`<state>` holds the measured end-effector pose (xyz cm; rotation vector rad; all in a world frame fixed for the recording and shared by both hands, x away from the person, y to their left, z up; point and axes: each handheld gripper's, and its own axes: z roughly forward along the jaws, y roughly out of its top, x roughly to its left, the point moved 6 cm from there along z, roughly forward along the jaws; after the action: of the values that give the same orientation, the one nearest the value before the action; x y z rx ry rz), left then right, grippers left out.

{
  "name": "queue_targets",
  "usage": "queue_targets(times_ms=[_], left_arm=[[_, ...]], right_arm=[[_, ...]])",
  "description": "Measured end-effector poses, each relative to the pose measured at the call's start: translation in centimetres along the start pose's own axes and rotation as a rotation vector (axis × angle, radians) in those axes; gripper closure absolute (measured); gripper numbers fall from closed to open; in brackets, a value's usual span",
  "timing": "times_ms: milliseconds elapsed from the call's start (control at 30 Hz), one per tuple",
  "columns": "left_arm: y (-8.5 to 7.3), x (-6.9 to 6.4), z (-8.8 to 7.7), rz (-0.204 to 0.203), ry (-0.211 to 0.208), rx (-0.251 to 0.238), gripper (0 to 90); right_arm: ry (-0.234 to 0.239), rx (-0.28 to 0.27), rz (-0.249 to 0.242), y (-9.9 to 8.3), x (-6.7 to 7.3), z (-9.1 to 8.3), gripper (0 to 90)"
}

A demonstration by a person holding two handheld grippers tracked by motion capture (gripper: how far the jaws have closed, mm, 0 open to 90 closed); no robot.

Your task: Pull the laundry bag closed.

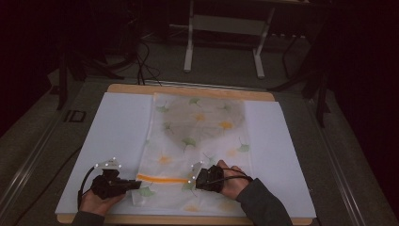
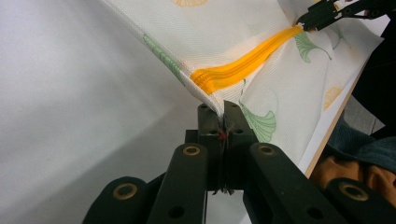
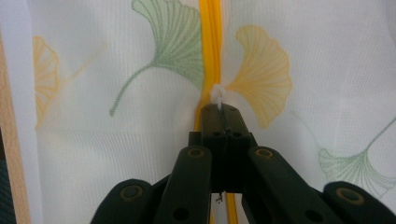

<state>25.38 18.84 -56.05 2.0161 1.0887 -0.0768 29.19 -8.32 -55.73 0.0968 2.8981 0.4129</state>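
a white mesh bag (image 1: 197,150) printed with ginkgo leaves lies along the middle of the surface (image 1: 117,136), its orange zipper (image 1: 162,179) running parallel to the near edge. the left gripper (image 2: 223,108) is pinched on the bag's corner at the zipper's end, and the right gripper (image 3: 219,110) is pinched on the white zipper pull (image 3: 217,97). likely risks: the small pull slipping free, or the mesh bunching if the corner hold slackens; bare surface lies on both sides, little toward the near edge.
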Motion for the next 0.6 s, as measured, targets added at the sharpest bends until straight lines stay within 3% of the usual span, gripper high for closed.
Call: queue_targets(times_ms=[600], left_arm=[[-0.1,0.2,-0.1,-0.007,0.015,0.007,88.7]], right_arm=[[-0.016,0.022,0.040,-2.5,-0.4,-0.4,90.0]])
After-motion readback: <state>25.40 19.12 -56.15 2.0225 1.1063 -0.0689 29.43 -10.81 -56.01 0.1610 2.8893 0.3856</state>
